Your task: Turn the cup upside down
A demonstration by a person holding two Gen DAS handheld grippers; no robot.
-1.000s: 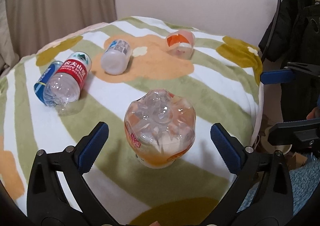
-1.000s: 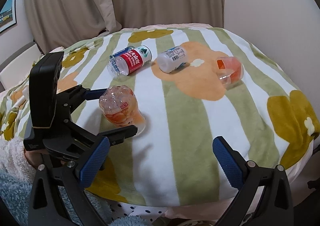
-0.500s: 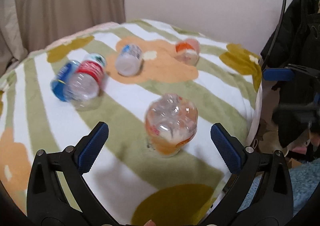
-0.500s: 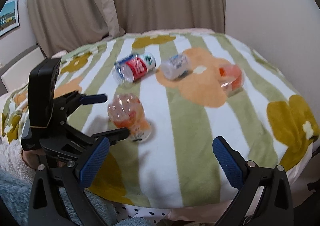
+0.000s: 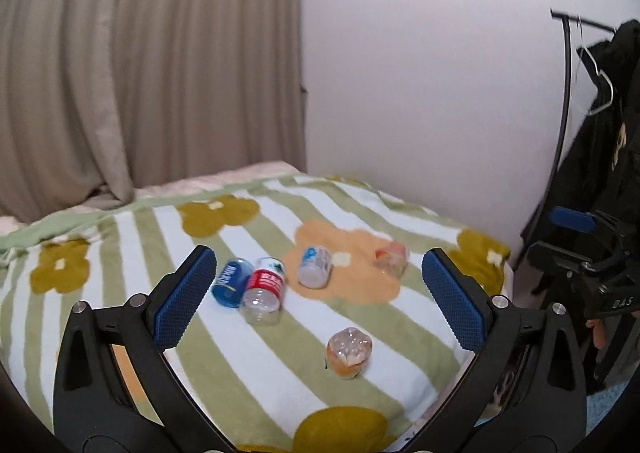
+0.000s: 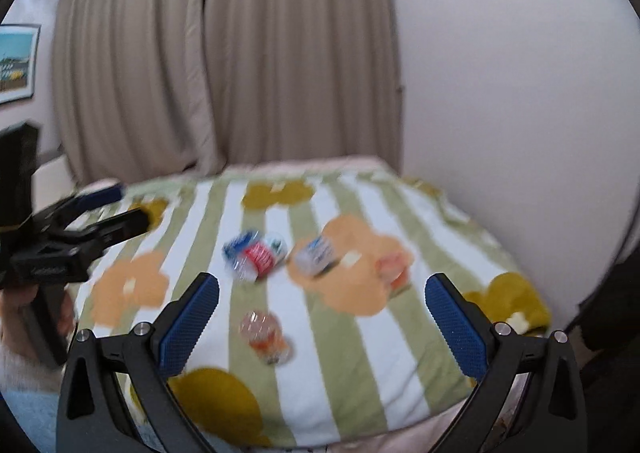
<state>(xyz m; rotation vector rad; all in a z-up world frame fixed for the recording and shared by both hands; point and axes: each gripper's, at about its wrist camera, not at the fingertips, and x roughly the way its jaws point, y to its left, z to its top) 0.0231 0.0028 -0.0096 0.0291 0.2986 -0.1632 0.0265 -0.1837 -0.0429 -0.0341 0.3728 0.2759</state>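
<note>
A clear plastic cup with an orange label stands upside down on the striped floral blanket, base up, near the front right edge. The right wrist view shows the same cup, blurred. My left gripper is open and empty, held back from the bed and well above the cup. Also open and empty, my right gripper hangs far from the cup. The left gripper shows at the left of the right wrist view, a hand below it.
A blue can, a red-labelled bottle, a white-labelled bottle and an orange cup on its side lie further back. Curtains and a wall stand behind. A coat rack with a dark garment is at right.
Both grippers have pulled back and up from the bed, so the objects look much smaller. The upside-down cup stays where it stood. Both grippers remain open.
</note>
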